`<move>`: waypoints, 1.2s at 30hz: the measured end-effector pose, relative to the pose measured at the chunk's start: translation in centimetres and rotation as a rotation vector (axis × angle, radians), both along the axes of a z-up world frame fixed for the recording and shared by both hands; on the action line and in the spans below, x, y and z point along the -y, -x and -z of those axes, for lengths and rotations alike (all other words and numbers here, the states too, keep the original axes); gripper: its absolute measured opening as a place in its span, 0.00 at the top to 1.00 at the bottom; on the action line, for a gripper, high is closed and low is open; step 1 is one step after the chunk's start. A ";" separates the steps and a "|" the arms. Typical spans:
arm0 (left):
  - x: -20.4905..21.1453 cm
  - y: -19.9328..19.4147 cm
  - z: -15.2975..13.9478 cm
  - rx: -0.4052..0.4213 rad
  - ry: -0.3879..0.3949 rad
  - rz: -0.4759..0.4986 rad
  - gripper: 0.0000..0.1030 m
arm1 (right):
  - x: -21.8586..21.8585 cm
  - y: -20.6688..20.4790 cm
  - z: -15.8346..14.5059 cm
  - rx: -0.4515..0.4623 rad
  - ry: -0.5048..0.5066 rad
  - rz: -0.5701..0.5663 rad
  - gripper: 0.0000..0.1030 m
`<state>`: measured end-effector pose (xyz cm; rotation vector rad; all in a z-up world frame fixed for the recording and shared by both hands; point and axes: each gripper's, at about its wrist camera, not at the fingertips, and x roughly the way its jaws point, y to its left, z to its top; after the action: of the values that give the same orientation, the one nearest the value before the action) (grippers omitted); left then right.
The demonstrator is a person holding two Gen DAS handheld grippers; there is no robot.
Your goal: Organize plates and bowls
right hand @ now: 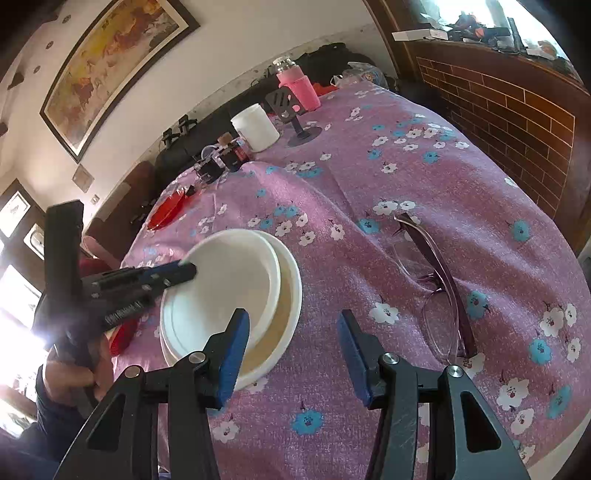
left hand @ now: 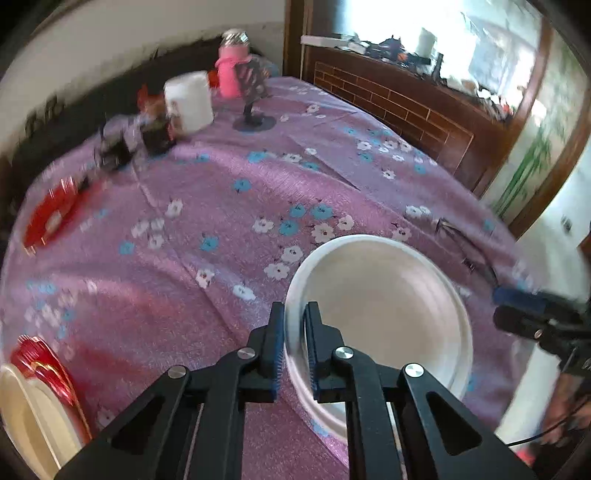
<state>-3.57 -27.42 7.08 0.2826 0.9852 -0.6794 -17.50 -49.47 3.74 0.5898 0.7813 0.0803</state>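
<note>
1. Left wrist view: the left claw is clamped on the near rim of a white shallow round bowl, judged held for stacking.
2. Right wrist view: that bowl is seen over a white round plate; the right claw is half open, empty, near the plate.
3. A purple flowered cloth covers the counter; brick-patterned panelling lies behind.

Daylight, bright overall. Left wrist view: window at 1 o'clock blown out white; motion blur smears the far clutter, worst on the jar at 11 and the red plate at 9. Right wrist view is sharper; flare at 8 o'clock washes out the hand. Both views: strong fisheye bend, black vignette at the corners. Soft shadows on the cloth.
</note>
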 end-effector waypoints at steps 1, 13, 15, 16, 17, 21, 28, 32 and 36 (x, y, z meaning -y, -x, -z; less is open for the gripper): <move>-0.3 -0.3 0.2 0.002 -0.012 -0.012 0.90 | -0.1 -0.1 0.0 0.004 -0.002 -0.004 0.48; -5.1 -4.1 -0.3 -0.333 0.328 -0.086 0.93 | -1.0 -0.5 -0.2 0.035 -0.040 -0.004 0.48; -5.8 -4.4 0.1 -0.302 0.303 -0.139 0.93 | -1.1 -0.6 -0.3 0.039 -0.042 0.001 0.48; -6.0 -4.5 0.4 -0.311 0.306 -0.147 0.93 | -1.2 -0.7 -0.4 0.044 -0.046 -0.002 0.48; -6.4 -4.8 0.8 -0.340 0.333 -0.156 0.93 | -1.2 -0.8 -0.5 0.049 -0.054 -0.005 0.48; -10.1 -6.3 1.1 -0.354 0.458 -0.331 0.93 | -1.8 -1.3 -0.9 0.056 -0.051 -0.013 0.48; -14.5 -8.1 5.1 -0.602 0.646 -0.521 0.64 | -2.7 -1.7 -0.6 0.056 -0.062 -0.029 0.44; -13.0 -6.8 4.6 -0.551 0.578 -0.432 0.64 | -3.6 -2.5 -0.7 0.054 -0.065 -0.053 0.43; -11.9 -5.8 3.4 -0.441 0.490 -0.373 0.64 | -4.7 -3.6 -1.8 0.076 -0.045 -0.072 0.43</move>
<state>2.27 -15.47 3.70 -0.4917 1.2095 -0.6267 -13.94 -44.75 5.58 0.5981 0.7287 0.1864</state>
